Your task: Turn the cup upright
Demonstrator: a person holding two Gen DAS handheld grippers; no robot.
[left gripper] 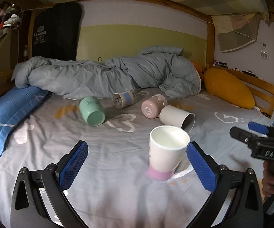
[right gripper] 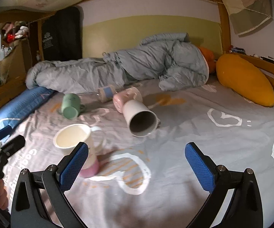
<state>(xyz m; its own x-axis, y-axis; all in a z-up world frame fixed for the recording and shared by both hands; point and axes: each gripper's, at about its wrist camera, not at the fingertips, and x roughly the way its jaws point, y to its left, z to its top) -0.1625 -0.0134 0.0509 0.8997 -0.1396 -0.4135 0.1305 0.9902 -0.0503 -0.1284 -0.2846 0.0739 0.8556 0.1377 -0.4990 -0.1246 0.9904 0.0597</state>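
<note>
A white cup with a pink base [left gripper: 165, 152] stands upright, slightly tilted, on the grey bed sheet; it also shows in the right wrist view [right gripper: 76, 144]. My left gripper [left gripper: 137, 163] is open, the cup just inside its right finger, not gripped. My right gripper [right gripper: 137, 163] is open and empty; the cup is behind its left finger. Lying on their sides are a white cup [left gripper: 176, 116] [right gripper: 139, 118], a pink cup [left gripper: 152, 105] [right gripper: 123, 97], a green mug [left gripper: 92, 111] [right gripper: 70, 105] and a blue-banded clear cup [left gripper: 122, 99] [right gripper: 106, 93].
A crumpled grey duvet [left gripper: 108, 74] lies across the back of the bed. A blue pillow [left gripper: 9, 114] is at the left, a yellow cushion [left gripper: 230, 90] at the right by the wooden rail. The right gripper shows at the left view's right edge [left gripper: 258, 140].
</note>
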